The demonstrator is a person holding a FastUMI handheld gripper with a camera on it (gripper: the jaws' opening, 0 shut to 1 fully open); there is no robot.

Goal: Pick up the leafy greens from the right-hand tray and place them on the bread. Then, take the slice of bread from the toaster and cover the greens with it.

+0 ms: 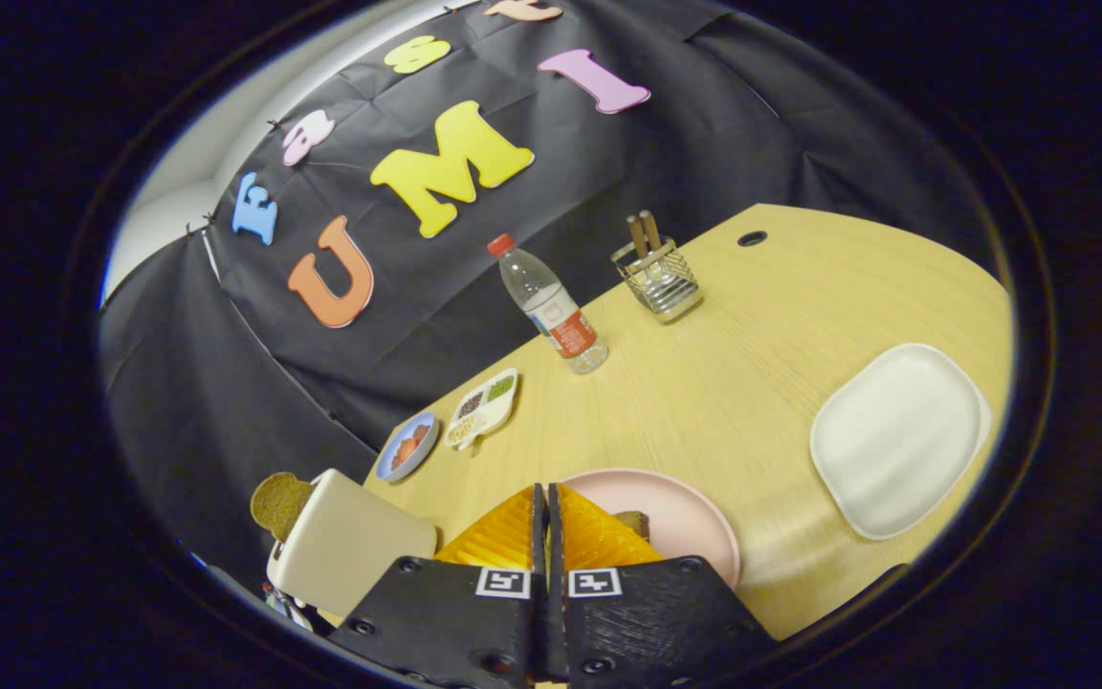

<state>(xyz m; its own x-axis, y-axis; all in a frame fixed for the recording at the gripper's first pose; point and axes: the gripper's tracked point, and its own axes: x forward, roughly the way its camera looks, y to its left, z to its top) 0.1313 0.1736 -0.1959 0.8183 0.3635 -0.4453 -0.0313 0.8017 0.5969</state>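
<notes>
I read the gripper [545,507] as closed: its ribbed orange fingers [503,536] meet with nothing visible between them. Taking the round pink plate [694,522] as reference: the fingertips sit over its near edge, a dark brown bread corner [635,522] showing on it just beside them. Left of the plate stands the cream, smooth-sided toaster [350,545], a brown slice [279,503] protruding. Right of the plate lies a white rounded-rectangle tray [895,435]. I cannot tell where the greens are.
</notes>
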